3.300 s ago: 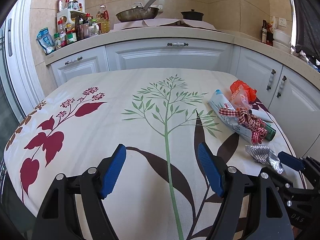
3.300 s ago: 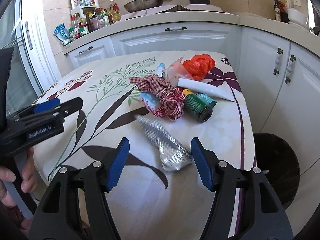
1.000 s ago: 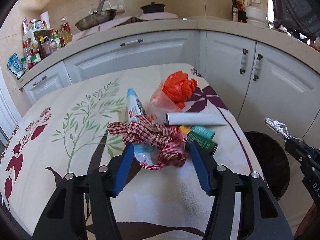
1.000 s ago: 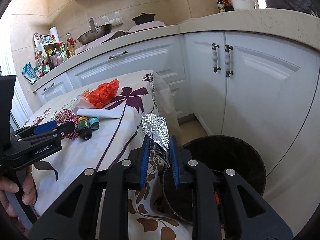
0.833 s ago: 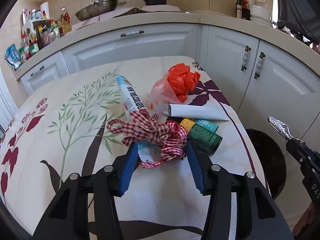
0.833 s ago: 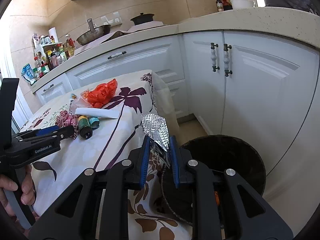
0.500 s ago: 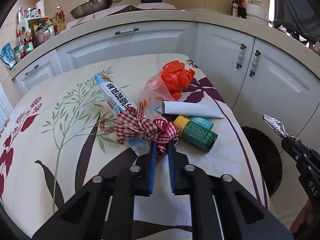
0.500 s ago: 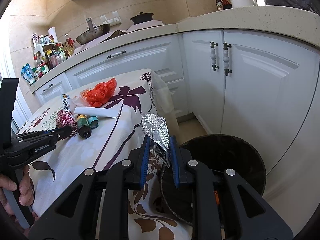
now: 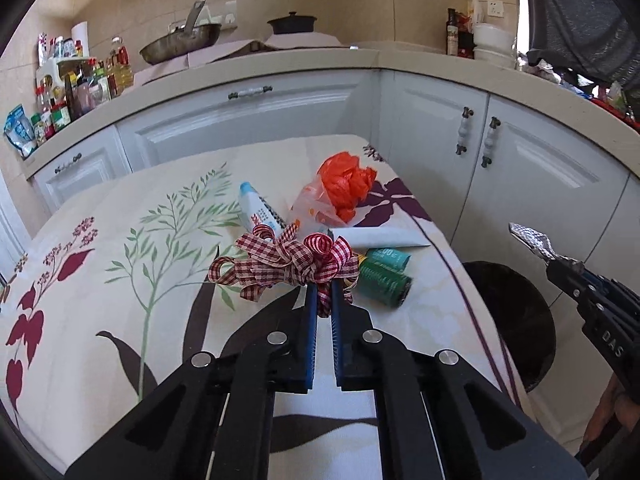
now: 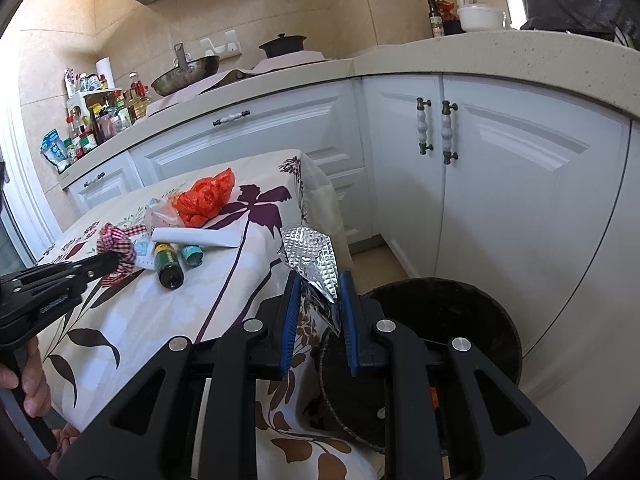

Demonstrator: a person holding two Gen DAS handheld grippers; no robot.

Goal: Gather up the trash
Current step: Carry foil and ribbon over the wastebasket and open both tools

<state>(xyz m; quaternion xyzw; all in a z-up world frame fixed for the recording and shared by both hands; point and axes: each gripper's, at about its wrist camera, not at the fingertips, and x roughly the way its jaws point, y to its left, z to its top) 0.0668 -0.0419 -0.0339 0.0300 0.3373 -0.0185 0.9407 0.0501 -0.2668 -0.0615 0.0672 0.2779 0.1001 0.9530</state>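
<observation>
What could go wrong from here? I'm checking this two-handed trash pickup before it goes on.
1. The left gripper, whose jaws have just been closing, pinches only one loop of the checked ribbon bow; it may slip out or unravel when lifted.
2. The bow lies against the green bottle, which could roll off the table edge.
3. The right gripper holds the foil wrapper at the black bin's near rim; released here, it might miss.
</observation>
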